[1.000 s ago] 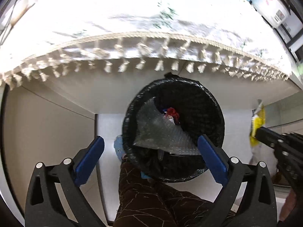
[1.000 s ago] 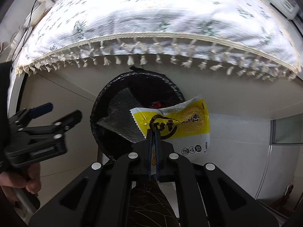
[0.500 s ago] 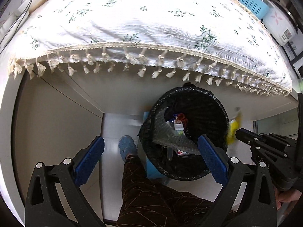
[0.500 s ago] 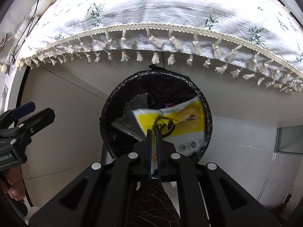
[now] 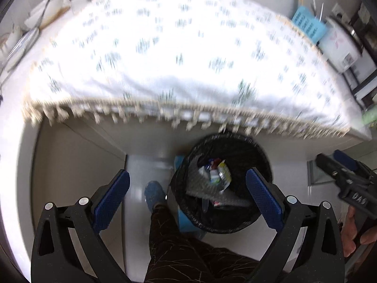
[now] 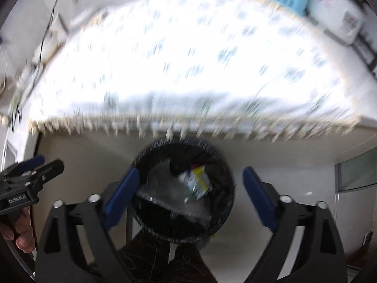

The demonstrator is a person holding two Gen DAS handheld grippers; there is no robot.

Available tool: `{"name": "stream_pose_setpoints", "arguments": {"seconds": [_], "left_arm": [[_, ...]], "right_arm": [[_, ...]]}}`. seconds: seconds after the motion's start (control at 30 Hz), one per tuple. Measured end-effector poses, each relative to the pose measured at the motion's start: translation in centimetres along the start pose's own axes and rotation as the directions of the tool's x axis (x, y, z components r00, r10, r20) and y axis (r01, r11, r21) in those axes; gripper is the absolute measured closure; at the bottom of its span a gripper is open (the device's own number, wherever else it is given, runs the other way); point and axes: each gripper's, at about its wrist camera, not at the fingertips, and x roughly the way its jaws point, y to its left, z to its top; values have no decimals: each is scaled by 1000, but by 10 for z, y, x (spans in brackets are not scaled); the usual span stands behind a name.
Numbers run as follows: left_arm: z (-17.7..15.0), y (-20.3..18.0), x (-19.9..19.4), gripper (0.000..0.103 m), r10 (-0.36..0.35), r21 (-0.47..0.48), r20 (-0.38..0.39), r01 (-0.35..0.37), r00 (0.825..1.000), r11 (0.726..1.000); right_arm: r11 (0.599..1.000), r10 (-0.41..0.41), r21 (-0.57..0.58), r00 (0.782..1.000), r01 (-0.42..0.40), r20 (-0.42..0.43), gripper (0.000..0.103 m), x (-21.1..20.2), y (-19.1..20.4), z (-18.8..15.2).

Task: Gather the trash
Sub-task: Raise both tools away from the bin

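Right wrist: blurred wrapper (image 6: 197, 182) (text unreadable) in bin (image 6: 226, 165).

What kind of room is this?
Probably a home kitchen or dining corner: a table under a tasselled floral tablecloth, a lined bin holding wrappers on the floor, and what looks like a rice cooker beside a blue basket.

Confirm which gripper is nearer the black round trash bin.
Right, marginally. Right gripper is open directly above the black round trash bin; left gripper, also open, frames it offset left.
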Motion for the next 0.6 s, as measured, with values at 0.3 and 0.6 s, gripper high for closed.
{"name": "stream_pose_setpoints", "arguments": {"seconds": [0.3, 0.6], "left_arm": [[38, -9, -82, 6, -23, 18, 145, 20, 989, 1000], [50, -12, -125, 6, -30, 21, 187, 27, 982, 999]], "right_arm": [[998, -62, 26, 981, 58, 183, 8, -93, -16, 39], [997, -82, 23, 974, 79, 210, 8, -136, -18, 48]]}}
